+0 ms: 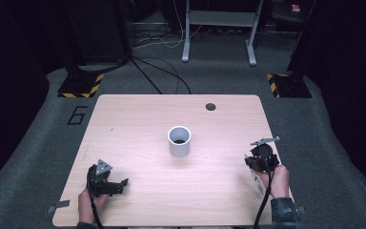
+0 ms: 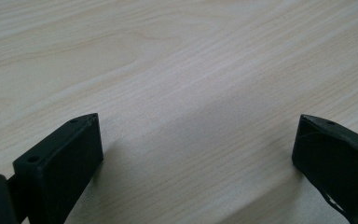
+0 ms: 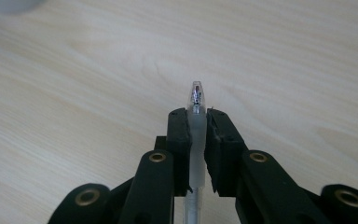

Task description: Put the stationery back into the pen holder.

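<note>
A white cylindrical cup (image 1: 179, 141) stands upright near the middle of the wooden table (image 1: 138, 119). My right gripper (image 3: 197, 114) is shut on a clear pen (image 3: 196, 135), whose capped tip sticks out past the jaws above the tabletop. In the high view this right gripper (image 1: 253, 161) is near the table's right edge, held by a hand, and the pen (image 1: 256, 179) runs back toward the person. My left gripper (image 1: 123, 183) rests near the front left of the table; its jaws stand wide apart over bare wood, nothing between the fingertips (image 2: 81, 135).
A dark round hole (image 1: 210, 106) marks the table's far right area. Beyond the table lie grey carpet, cables, a metal frame (image 1: 219, 28) and two yellow-black striped bases (image 1: 80, 86). A blurred bit of the cup (image 3: 11, 4) is at the right gripper view's top left.
</note>
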`<state>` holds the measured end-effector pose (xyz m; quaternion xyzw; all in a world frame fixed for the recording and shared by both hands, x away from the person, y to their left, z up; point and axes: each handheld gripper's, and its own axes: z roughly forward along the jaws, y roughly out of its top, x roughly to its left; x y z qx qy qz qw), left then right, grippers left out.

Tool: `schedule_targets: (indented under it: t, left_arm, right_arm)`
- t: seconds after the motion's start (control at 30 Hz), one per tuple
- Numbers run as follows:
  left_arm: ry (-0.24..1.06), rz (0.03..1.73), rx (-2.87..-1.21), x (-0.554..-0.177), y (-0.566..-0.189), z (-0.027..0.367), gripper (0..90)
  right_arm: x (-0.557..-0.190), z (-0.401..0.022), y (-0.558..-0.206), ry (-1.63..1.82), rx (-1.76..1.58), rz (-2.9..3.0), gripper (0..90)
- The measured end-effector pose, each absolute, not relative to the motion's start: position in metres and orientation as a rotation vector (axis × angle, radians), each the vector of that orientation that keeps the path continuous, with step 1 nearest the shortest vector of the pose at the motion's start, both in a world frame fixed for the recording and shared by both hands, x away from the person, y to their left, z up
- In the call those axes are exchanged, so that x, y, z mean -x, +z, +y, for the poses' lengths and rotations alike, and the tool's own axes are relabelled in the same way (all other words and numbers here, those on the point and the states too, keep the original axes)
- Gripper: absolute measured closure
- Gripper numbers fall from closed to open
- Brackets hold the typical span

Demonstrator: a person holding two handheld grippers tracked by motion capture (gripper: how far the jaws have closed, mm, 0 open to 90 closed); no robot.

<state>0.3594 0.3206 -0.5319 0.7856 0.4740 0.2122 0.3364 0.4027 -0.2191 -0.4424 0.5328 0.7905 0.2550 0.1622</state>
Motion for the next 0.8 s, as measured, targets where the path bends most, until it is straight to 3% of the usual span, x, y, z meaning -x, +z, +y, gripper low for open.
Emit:
schedule_targets:
  t: [0.8]
  left_arm:
    - [0.551,1.239,-2.047,-0.359,-0.532,0.321,1.5]
  right_arm:
    - [-0.386,-0.215,-0.409,1.171,-1.301,1.903,80.3]
